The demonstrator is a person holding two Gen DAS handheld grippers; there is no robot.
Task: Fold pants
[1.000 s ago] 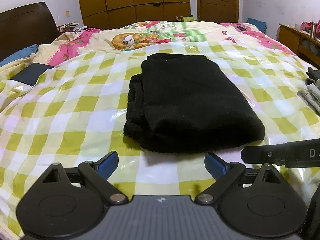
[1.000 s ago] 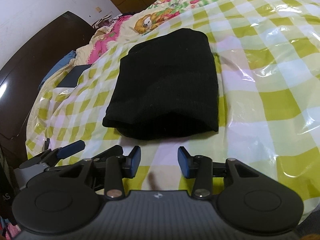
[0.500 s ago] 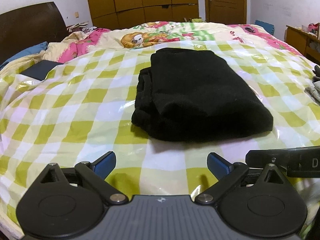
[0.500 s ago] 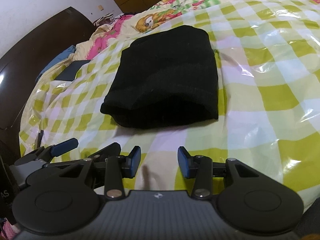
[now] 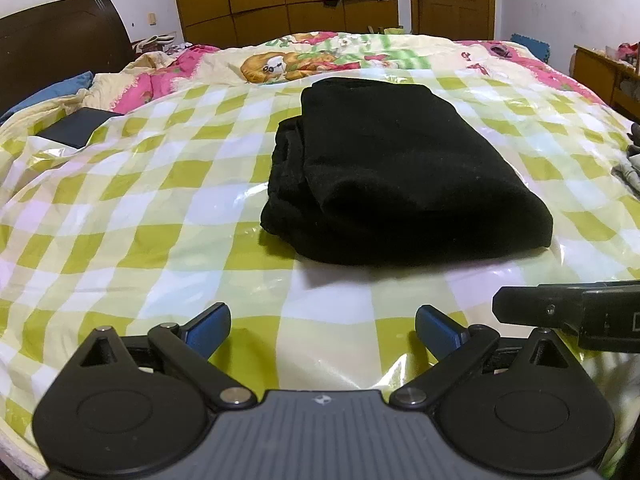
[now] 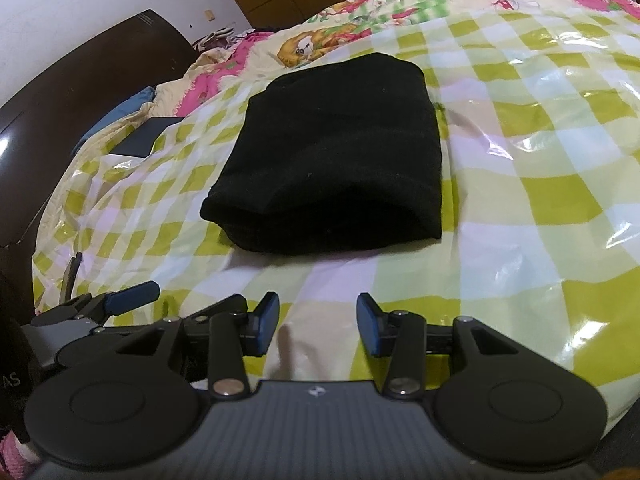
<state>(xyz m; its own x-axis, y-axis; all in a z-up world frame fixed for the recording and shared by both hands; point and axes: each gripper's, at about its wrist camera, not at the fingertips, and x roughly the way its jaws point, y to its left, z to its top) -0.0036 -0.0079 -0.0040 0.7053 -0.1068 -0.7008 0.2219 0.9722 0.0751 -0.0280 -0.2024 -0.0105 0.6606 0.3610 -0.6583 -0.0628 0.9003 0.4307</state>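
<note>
on checked sheet [image 5: 168, 216]: folded black pants [image 5: 400, 168] | left gripper [image 5: 322, 326] jaws apart, empty | right gripper [image 6: 318, 318] likewise, seemingly clear of cloth

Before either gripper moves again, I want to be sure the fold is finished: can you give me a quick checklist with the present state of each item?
1. Black pants lie as a compact folded bundle: ok.
2. Pants rest on the checked cover, apart from both grippers: ok.
3. Left gripper open, nothing between its pads: ok.
4. Right gripper open, empty: ok.
5. Layers aligned at the bundle's left edge: not ok, they are stepped.
6. Bundle's far edge tidy: cannot tell.
</note>
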